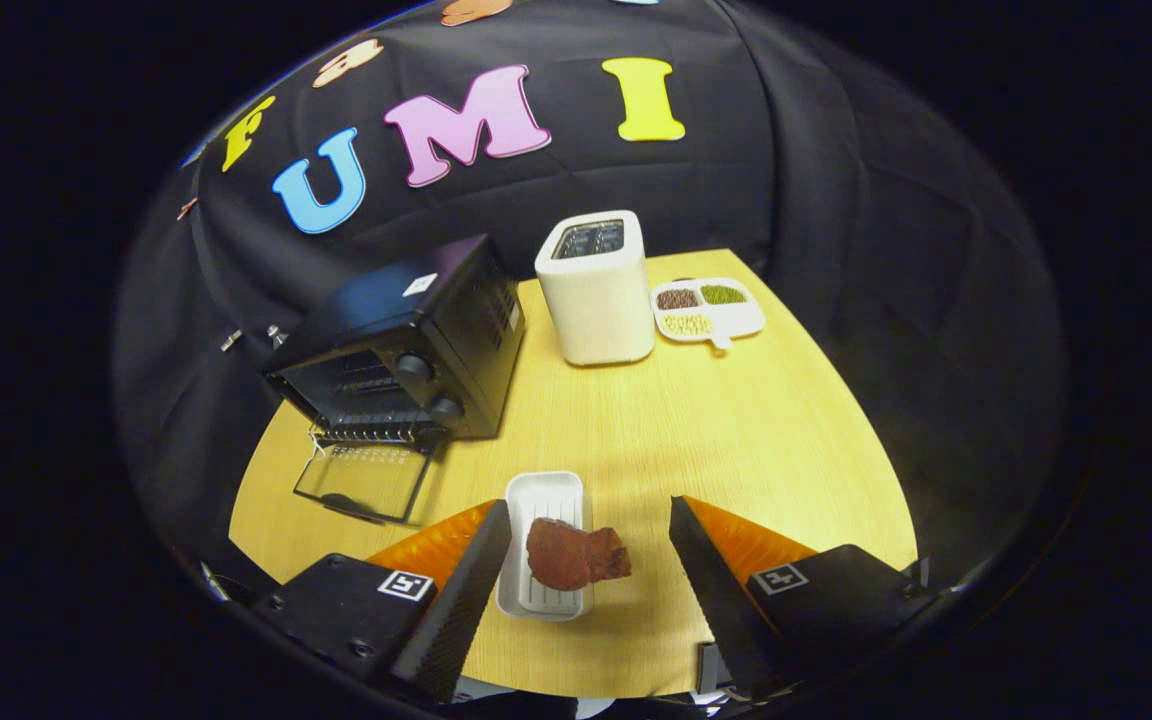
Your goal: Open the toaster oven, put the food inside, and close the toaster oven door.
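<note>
The gripper (591, 530) hangs over the near part of a wooden table (736, 430) with its jaws spread wide and nothing pinched between them. In the gap between the two fingers lies a reddish-brown piece of meat (576, 556), untouched by either finger. The meat rests on the near end of a small white ribbed tray (543, 500) and hangs over the tray's right edge toward the bare wood. The tray sits lengthwise along the fingers, close against the inner side of the left finger (471, 580), while the right finger (711, 580) stands well apart from both tray and meat.

Beyond the left finger, further along the table, stands a black toaster oven (406, 340), turned at an angle. Its glass door (366, 482) is dropped open and lies flat on the table in front of it, and the wire rack inside shows through the opening. Two round knobs (416, 366) sit one above the other on its front panel.

To the right of the oven, at the far side of the table, stands a white upright toaster (596, 295) with two slots in its top. Just beside that, further right, lies a white divided dish (711, 310) holding brown, green and yellowish grains in separate compartments.
</note>
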`<act>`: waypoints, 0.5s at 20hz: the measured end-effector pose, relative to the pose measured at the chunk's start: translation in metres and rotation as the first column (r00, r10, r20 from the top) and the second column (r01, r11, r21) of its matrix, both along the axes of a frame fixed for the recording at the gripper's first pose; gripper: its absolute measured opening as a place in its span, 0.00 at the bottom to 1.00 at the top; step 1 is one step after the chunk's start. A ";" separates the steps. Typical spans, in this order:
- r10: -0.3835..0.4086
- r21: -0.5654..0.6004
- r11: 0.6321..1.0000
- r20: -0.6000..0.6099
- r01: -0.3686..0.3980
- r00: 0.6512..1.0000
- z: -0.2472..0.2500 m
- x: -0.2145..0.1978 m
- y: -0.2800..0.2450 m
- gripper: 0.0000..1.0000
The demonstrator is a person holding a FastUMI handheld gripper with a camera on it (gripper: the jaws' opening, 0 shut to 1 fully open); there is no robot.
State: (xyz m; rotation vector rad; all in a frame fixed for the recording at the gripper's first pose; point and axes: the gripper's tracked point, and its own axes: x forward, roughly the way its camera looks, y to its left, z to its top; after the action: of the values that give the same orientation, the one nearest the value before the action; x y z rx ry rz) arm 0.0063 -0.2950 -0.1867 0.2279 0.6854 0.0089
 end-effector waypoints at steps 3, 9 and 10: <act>0.043 0.069 0.997 -0.061 -0.039 0.997 -0.020 -0.003 -0.002 0.97; 0.101 0.194 0.978 -0.142 -0.072 0.985 -0.047 -0.005 0.013 0.62; 0.109 0.202 0.976 -0.145 -0.078 0.983 -0.049 -0.005 0.014 0.56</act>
State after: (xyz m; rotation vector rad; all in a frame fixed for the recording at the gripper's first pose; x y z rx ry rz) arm 0.0013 -0.2806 -0.2354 0.3884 0.8519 0.1514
